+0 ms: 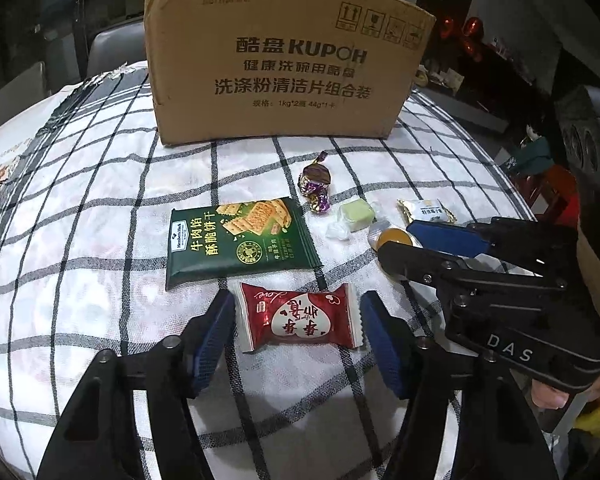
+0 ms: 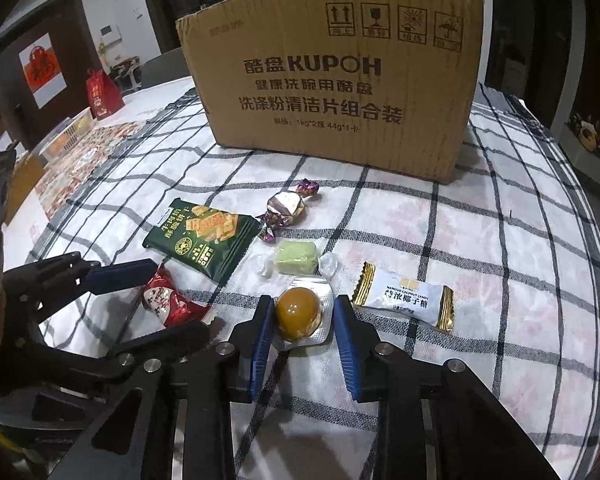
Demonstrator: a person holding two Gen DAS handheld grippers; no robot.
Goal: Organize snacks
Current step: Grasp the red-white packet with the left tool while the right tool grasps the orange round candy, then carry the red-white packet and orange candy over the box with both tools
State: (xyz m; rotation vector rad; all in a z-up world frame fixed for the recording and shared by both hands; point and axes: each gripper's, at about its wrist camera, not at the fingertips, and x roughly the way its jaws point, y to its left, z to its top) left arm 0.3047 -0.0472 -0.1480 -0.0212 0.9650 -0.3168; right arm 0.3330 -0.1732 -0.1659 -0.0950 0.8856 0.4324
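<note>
On the checked surface (image 1: 100, 200) before the cardboard box (image 1: 284, 60), the left gripper (image 1: 298, 334) gapes around a red snack packet (image 1: 300, 316), the right gripper (image 2: 302, 330) open astride the amber jelly cup (image 2: 299, 312).

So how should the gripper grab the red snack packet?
Pinch the red snack packet across its puffy middle, coming straight down from above. It lies flat on the tablecloth with the open left gripper already straddling its crimped ends, which would probably be too thin and floppy to hold well.
</note>
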